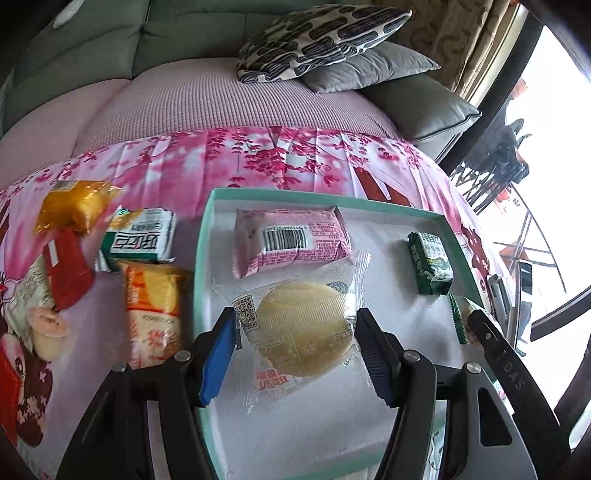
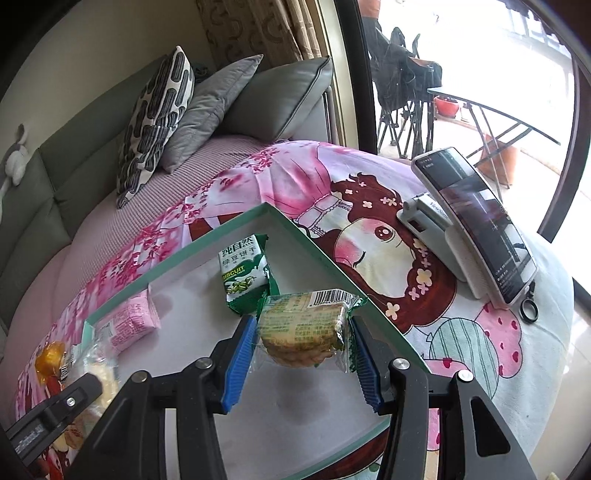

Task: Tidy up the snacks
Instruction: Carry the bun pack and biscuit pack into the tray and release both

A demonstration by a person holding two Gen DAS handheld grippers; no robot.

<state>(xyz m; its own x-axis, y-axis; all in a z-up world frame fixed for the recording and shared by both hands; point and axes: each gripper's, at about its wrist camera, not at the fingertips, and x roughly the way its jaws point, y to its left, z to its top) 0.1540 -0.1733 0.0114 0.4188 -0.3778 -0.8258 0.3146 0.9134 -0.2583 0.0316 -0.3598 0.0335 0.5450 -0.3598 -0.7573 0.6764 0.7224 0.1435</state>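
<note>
While both grippers carry snacks over the shallow teal-rimmed white box (image 1: 448, 230) | left gripper (image 1: 295, 350) clamps clear-wrapped round yellow cake (image 1: 303, 328); right gripper (image 2: 301, 339) clamps green-wrapped biscuit stack (image 2: 303, 332) | lower each onto bare floor, then release.

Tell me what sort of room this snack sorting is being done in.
Most likely a home living room. A grey-green sofa with throw cushions sits behind the table, a patterned curtain hangs beside a glass door to a balcony, and a cartoon-print cloth covers the table.

Home living room: grey sofa (image 1: 92, 48), cushions (image 1: 321, 40), curtain (image 2: 258, 29).
</note>
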